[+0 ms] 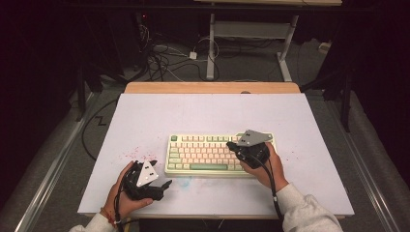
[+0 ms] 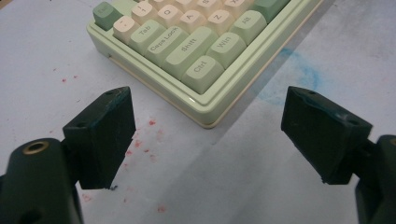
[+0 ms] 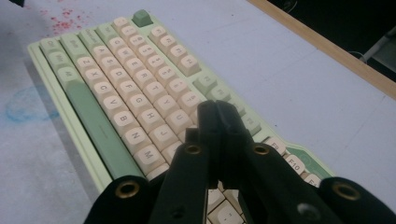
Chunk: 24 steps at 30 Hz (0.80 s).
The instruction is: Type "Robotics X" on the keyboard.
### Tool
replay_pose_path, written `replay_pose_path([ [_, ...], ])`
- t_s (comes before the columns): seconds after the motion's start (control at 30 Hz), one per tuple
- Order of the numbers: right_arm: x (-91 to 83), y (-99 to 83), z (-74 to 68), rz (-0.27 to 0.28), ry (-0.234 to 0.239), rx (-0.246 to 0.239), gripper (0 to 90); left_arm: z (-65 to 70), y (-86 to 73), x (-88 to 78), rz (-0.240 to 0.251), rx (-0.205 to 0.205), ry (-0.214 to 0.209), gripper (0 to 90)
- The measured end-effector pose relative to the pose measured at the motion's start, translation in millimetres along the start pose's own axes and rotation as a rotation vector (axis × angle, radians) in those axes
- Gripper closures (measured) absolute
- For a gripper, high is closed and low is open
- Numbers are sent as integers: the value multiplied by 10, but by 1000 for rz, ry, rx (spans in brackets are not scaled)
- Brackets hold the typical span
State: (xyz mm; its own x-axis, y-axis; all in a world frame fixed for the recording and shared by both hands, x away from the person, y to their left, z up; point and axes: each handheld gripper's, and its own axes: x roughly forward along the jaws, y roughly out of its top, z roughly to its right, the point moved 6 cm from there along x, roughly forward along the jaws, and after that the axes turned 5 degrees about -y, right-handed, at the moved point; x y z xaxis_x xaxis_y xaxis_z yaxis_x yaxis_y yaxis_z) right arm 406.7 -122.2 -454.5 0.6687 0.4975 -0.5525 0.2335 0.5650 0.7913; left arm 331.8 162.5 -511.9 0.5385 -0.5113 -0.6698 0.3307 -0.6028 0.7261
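Green-cream keyboard [image 1: 220, 154] under my right gripper [image 3: 217, 109]: black jaws pressed together, empty, above keys. My left gripper [image 2: 205, 135] gapes wide, holds nothing, near keyboard corner.

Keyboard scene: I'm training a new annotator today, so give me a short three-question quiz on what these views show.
1. True or false: the right gripper has its jaws closed together above the green and cream mechanical keyboard.
2. Which gripper has its jaws spread apart: A) the left gripper, B) the right gripper, C) both?
3. Fill in: small ____ specks lie on the white table sheet beside the keyboard's left end.

Key:
1. True: the two black jaws meet, with nothing between them.
2. A: its jaws stand wide, near the keyboard's Ctrl corner, holding nothing.
3. Red; the red specks show in the left gripper view.
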Motion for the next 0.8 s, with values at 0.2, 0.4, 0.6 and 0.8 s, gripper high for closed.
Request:
replay_pose_path([
  [0.2, -110, -4, -2, 23, -4, -5, 900, 4, 4, -1, -3, 2, 3, 168],
  [0.4, -253, -28, 20, 50, -12, 5, 876, 6, 10, -1, -5, 6, 0, 169],
  [0.6, -357, -82, 36, 72, -28, 19, 754, 5, 21, -12, 2, 6, 3, 186],
  [0.8, -481, -132, 90, 118, -79, 34, 482, 2, 31, -21, 8, 4, 7, 206],
])
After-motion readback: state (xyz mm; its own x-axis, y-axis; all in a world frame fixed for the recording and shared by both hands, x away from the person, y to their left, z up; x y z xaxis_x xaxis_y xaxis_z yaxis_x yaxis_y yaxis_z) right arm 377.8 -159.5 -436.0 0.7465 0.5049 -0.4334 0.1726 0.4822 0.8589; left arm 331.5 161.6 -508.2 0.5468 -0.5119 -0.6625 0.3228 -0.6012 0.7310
